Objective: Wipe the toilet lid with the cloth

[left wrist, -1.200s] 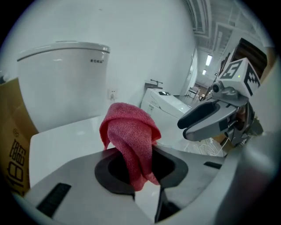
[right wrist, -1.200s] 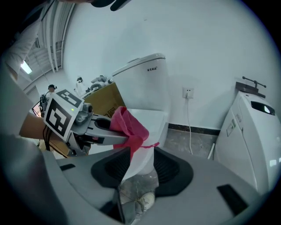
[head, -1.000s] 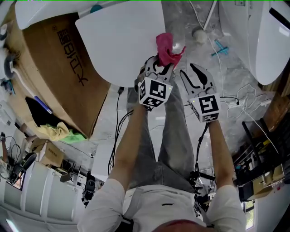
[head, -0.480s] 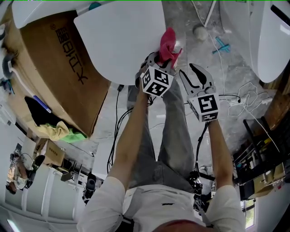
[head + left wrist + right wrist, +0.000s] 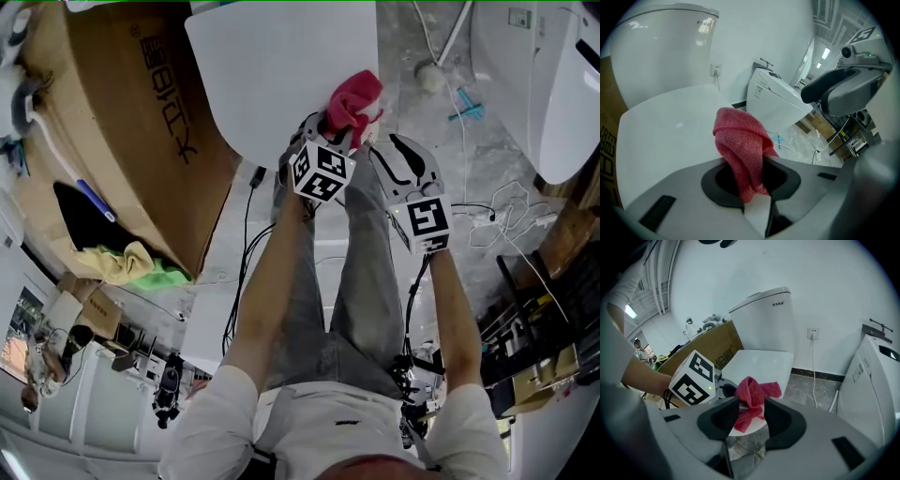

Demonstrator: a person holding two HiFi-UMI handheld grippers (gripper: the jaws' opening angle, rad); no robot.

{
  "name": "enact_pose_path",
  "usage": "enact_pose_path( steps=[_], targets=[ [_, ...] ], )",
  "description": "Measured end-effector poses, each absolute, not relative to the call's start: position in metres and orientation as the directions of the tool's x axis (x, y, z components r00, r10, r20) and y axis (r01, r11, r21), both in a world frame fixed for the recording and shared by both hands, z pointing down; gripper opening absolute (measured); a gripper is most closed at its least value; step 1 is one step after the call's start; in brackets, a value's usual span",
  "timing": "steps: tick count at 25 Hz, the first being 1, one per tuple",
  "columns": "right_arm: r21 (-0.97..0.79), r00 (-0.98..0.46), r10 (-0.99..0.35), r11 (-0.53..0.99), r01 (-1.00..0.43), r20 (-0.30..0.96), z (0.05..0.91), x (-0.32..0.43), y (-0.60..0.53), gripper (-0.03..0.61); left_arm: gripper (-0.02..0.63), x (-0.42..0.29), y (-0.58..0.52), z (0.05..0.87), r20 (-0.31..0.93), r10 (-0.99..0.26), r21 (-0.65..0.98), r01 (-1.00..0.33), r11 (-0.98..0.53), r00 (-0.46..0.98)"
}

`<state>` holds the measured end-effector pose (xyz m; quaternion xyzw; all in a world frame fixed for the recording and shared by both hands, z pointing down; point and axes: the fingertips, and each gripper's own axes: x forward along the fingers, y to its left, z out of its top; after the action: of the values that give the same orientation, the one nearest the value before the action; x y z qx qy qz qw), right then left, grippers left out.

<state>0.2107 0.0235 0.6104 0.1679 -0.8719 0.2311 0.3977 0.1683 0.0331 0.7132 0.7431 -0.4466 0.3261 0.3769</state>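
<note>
The toilet lid (image 5: 272, 84) is closed, and it is the biggest thing in front of you, a broad white surface with its cistern (image 5: 661, 51) behind it. A cardboard box (image 5: 122, 131) stands against the toilet's left side, and a second toilet (image 5: 876, 380) stands well off to the right.

Your left gripper (image 5: 328, 127) is up at the lid's near right edge. Its fingers (image 5: 717, 183) are clamped on the lower end of the red cloth (image 5: 740, 140). The rest of the cloth stands up out of them as a loose, folded bunch over that corner of the lid. None of the views shows whether the cloth is actually pressed onto the lid or is just above it.

Your right gripper (image 5: 401, 155) is just beside the left one, off the lid and over the floor. Its fingers (image 5: 717, 416) stand apart with nothing between them. The cloth showing through the gap belongs to the left gripper.

You seem to be at the wiping step, probably near the start of a stroke, with the cloth sitting at one corner. Most of the lid lies ahead and to your left. For the next move, tip the left gripper so the bunched cloth lies flat on the lid. Then sweep it across toward the box side and back toward the cistern, keeping the grip firm so the cloth doesn't pull free. Keep the right gripper clear of the path.
</note>
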Motion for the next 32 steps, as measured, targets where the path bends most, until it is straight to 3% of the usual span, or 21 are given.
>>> enact_pose_path(
  steps=[16,32],
  targets=[
    [-0.270,-0.612,-0.007,0.893,-0.359,0.791,0.608,0.131,0.056,0.178,0.109,0.071,0.092,0.714,0.843,-0.434,0.242,-0.945,-0.221,0.318],
    [-0.246,-0.636,0.014,0.929,-0.278,0.772,0.601,0.094,0.068,0.178,0.109,-0.013,0.155,0.717,0.891,-0.415,0.178,-0.983,-0.050,0.183]
  ],
)
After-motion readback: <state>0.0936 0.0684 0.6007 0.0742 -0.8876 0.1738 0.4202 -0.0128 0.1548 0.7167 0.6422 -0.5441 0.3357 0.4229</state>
